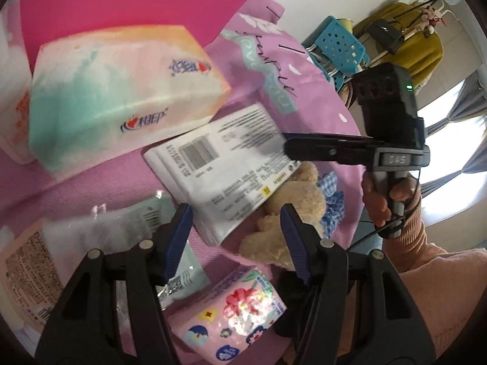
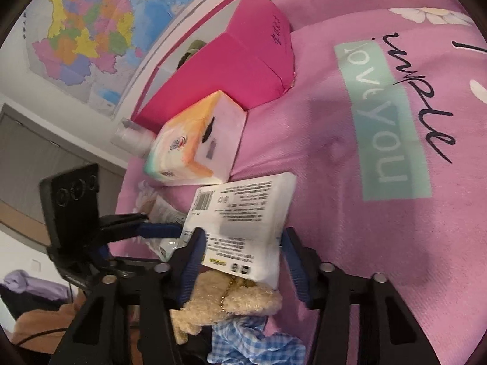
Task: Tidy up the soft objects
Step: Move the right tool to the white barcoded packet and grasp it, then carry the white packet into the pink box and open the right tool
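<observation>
A white tissue pack (image 1: pixel 225 170) with a barcode lies on the pink bedspread, partly over a beige plush bear (image 1: pixel 289 210). It also shows in the right wrist view (image 2: pixel 243 222). My right gripper (image 2: pixel 240 246) is open, with its jaws on either side of the pack's near end. The bear (image 2: pixel 228 304) and a blue checked cloth (image 2: pixel 255 340) lie under it. My left gripper (image 1: pixel 237 228) is open and empty, just beside the pack. A pastel tissue pack (image 1: pixel 121 91) lies farther off, by an open magenta box (image 2: pixel 243 57).
A pink flowered tissue pack (image 1: pixel 234 313), a pale green packet (image 1: pixel 170 237) and a printed pack (image 1: pixel 24 264) lie near my left gripper. A wall map (image 2: pixel 91 21) hangs behind the bed. A blue basket (image 1: pixel 341 48) and hanging clothes (image 1: pixel 404 42) stand beyond the bed.
</observation>
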`<move>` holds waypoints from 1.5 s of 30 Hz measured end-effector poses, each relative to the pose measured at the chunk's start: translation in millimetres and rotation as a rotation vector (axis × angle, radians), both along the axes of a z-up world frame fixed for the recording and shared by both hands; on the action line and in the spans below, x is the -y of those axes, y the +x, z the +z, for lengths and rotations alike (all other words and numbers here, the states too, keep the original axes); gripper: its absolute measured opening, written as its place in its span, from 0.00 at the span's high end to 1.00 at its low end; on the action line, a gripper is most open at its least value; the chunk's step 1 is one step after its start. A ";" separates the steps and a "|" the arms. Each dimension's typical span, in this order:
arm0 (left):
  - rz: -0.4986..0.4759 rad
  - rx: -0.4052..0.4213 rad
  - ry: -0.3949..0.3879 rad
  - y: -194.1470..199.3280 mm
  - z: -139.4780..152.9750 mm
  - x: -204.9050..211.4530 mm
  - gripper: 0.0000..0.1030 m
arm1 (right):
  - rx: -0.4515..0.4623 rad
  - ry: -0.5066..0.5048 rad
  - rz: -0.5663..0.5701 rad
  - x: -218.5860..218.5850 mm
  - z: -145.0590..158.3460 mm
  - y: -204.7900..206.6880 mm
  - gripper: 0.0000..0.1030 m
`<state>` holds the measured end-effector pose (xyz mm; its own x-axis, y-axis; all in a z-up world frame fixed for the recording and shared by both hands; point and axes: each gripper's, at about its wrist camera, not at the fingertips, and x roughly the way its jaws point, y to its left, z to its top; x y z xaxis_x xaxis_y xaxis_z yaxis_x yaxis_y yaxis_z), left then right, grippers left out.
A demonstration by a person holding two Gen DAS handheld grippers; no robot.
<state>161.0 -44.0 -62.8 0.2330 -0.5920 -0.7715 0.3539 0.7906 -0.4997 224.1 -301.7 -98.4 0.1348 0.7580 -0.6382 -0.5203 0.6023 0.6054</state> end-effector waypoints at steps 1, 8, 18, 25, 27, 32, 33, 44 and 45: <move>0.002 -0.004 -0.003 2.2 -2.5 1.7 0.41 | 0.007 0.012 0.003 0.5 1.2 -1.4 0.55; 0.022 0.002 0.000 3.0 -2.1 -1.0 0.41 | 0.084 0.042 0.029 1.5 6.7 -8.2 0.76; 0.041 -0.007 -0.036 7.1 -5.4 -5.8 0.38 | 0.199 0.031 0.031 5.8 21.6 -18.6 0.84; 0.042 -0.014 -0.089 10.5 -5.4 -3.9 0.36 | 0.172 0.049 0.017 10.2 14.6 -16.2 0.84; 0.062 0.001 -0.097 6.5 -1.1 -6.6 0.39 | 0.179 0.056 0.023 10.4 16.6 -19.2 0.84; 0.084 0.081 -0.089 -10.1 24.8 -9.7 0.47 | 0.198 0.075 0.015 12.6 28.6 -24.7 0.84; 0.088 0.103 -0.091 -13.8 34.5 -11.5 0.47 | 0.205 0.085 0.019 13.3 32.9 -26.4 0.84; 0.164 0.316 0.005 14.7 118.2 -27.1 0.47 | 0.381 0.126 0.051 -13.5 107.3 -12.6 0.84; 0.170 0.324 0.013 21.9 123.0 -27.9 0.47 | 0.388 0.132 0.050 -16.6 111.8 -7.6 0.84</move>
<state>182.9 -16.2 60.2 0.5603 -0.5147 -0.6490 0.3553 0.8571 -0.3730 216.5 -285.1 13.4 0.3076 0.8416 -0.4439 -0.7519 0.5009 0.4286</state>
